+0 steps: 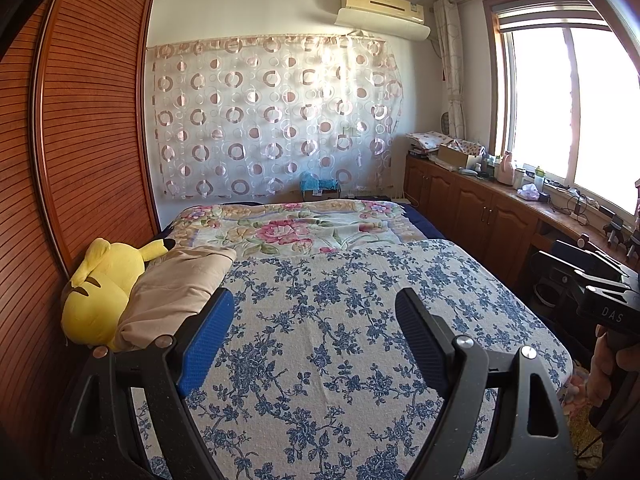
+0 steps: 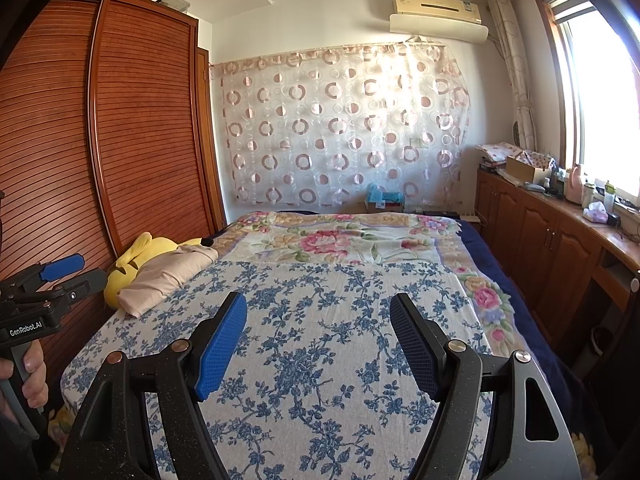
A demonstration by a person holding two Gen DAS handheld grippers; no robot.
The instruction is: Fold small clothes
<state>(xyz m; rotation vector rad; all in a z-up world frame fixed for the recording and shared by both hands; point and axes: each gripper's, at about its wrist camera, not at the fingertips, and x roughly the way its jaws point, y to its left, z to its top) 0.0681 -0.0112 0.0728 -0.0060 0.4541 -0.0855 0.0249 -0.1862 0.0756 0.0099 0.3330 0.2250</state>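
Observation:
A beige folded garment lies at the left edge of the bed, on the blue-flowered white sheet, leaning against a yellow plush toy. It also shows in the right wrist view. My left gripper is open and empty, held above the sheet to the right of the garment. My right gripper is open and empty above the middle of the sheet. The left gripper's body shows at the left edge of the right wrist view.
A pink-flowered blanket covers the far half of the bed. A slatted wooden wardrobe stands close on the left. Low wooden cabinets with clutter run along the right under the window. A patterned curtain hangs on the far wall.

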